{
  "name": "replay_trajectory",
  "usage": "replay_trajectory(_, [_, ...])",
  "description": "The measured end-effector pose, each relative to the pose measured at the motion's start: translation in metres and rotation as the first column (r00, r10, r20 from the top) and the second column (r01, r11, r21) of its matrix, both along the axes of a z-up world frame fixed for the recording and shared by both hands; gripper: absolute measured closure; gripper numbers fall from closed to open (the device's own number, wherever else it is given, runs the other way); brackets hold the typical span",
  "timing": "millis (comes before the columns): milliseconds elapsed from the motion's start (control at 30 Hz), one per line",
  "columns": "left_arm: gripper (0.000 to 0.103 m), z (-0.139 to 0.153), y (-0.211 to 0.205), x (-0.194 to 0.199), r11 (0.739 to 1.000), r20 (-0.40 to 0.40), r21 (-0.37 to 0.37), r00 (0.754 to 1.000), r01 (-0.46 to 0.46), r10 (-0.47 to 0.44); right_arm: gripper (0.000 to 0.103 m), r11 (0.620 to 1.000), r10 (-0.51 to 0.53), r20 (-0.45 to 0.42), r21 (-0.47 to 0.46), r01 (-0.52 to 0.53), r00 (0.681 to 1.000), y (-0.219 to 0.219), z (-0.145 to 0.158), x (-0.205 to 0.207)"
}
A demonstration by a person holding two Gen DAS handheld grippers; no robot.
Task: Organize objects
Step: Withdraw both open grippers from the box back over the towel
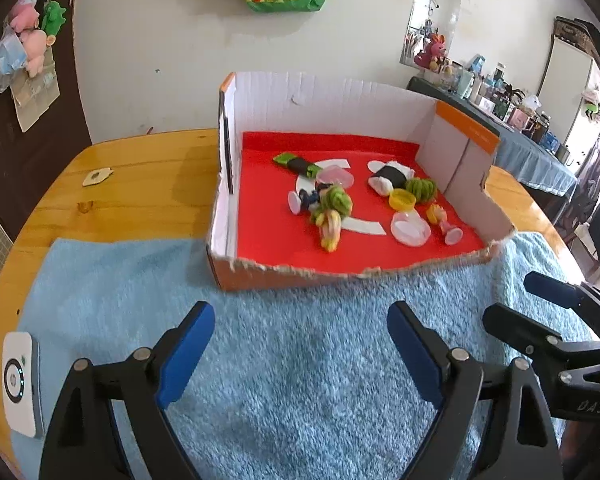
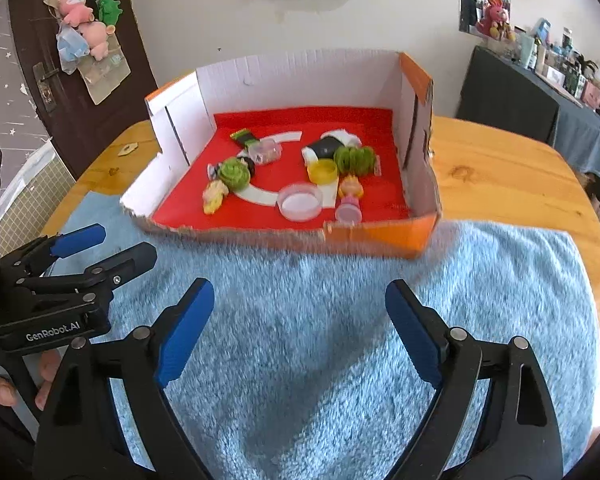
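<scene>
Both claws, left (image 1: 300,344) and right (image 2: 300,336), gape empty over the towel (image 1: 300,380); toys wait in the box (image 1: 340,96) at twelve o'clock, ready for picking.

Left gripper (image 1: 300,344) open over blue towel (image 1: 300,360), nothing between jaws.
Box (image 1: 380,92) at 12 holds toys; right gripper (image 1: 516,300) at 3; white device (image 1: 18,384) at 9.

I'm at home — a lived-in room: my round wooden table (image 1: 140,184) under a blue towel (image 1: 300,352), plush toys (image 2: 86,28) hung on the door, a cluttered sideboard (image 1: 512,120) beyond.
</scene>
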State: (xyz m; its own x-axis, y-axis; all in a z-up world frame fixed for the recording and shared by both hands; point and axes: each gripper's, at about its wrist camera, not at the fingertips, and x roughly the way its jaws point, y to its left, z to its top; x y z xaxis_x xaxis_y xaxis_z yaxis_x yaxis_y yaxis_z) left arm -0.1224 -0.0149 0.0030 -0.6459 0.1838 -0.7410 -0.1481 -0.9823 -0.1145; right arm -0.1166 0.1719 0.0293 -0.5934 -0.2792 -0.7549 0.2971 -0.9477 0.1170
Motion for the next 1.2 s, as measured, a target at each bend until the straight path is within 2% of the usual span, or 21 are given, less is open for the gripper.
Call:
replay_trajectory(300, [0.013, -0.012, 0.0, 0.018, 1.0, 0.019, -0.015, 1.0, 0.003, -0.003, 0.015, 1.0, -0.022, 0.016, -0.004, 0.022, 1.0, 0.004, -0.014, 0.019])
replay_trajectory(433, [0.008, -0.02, 0.002, 0.025, 1.0, 0.036, -0.02, 0.999, 0.003, -0.002, 0.015, 0.999, -0.032, 0.036, -0.003, 0.032, 0.999, 0.005, -0.024, 0.027])
replay_trajectory(600, [0.007, -0.027, 0.003, 0.033, 1.0, 0.052, -0.014, 0.999, 0.011, -0.01, 0.015, 0.999, -0.039, 0.05, 0.002, 0.039, 0.998, 0.007, -0.034, 0.035])
replay_trajectory(700, [0.001, -0.032, 0.002, 0.036, 1.0, 0.065, 0.004, 0.998, 0.01, -0.01, 0.015, 0.999, -0.042, 0.052, 0.003, 0.042, 0.998, 0.008, -0.037, 0.037])
replay_trajectory(867, [0.0, -0.04, 0.0, 0.036, 1.0, 0.097, 0.027, 0.995, 0.001, -0.003, 0.014, 0.999, -0.05, 0.054, -0.002, 0.05, 0.997, 0.01, -0.042, 0.039])
replay_trajectory(967, [0.0, -0.042, 0.001, 0.037, 1.0, 0.094, 0.014, 0.996, 0.001, -0.002, 0.013, 0.999, -0.049, 0.051, 0.001, 0.049, 0.997, 0.01, -0.042, 0.039])
replay_trajectory(1200, [0.0, -0.047, 0.012, 0.039, 0.997, 0.075, -0.075, 0.997, 0.006, 0.0, 0.007, 0.999, -0.046, 0.036, 0.012, 0.046, 0.998, 0.008, -0.044, 0.041])
